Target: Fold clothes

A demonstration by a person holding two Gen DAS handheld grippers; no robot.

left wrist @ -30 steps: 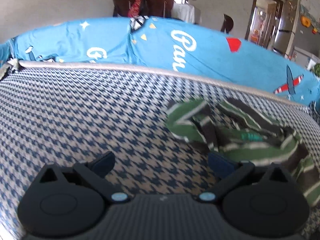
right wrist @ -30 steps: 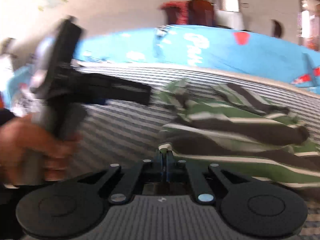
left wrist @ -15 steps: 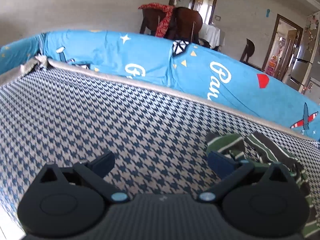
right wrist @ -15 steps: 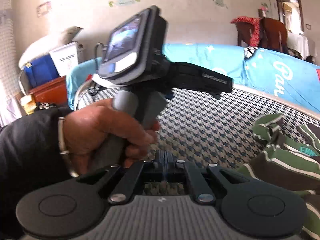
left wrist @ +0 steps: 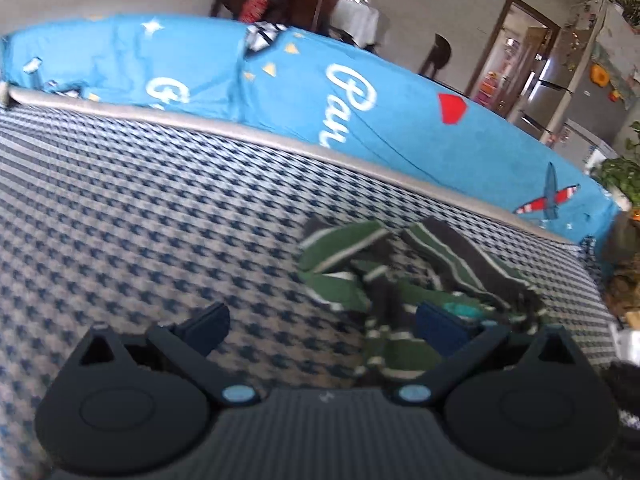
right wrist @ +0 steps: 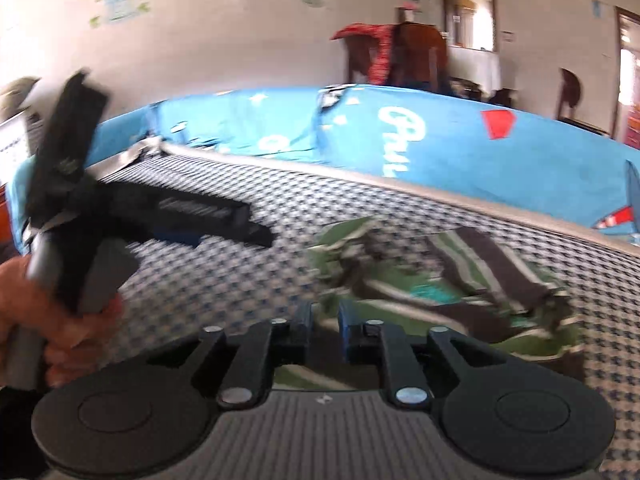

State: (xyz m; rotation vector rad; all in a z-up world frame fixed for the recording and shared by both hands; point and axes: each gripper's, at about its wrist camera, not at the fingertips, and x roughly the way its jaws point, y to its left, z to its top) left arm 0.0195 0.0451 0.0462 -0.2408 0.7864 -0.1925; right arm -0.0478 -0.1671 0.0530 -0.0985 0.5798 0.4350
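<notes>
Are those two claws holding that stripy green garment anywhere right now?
No. The left claw is wide open, the right claw has just opened, and the garment lies loose.

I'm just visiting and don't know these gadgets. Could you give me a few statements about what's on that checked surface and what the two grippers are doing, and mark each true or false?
1. A green, dark and white striped garment lies crumpled on the houndstooth-patterned surface. True.
2. The garment is already folded into a neat square. False: it lies bunched and uneven.
3. The left gripper has its jaws wide apart and empty. True.
4. The right gripper is clamped on the garment. False: there is a narrow gap between its jaws; they have just been opening, with nothing pinched between them.
5. A blue printed cloth lies beyond the surface's far edge. True.
</notes>
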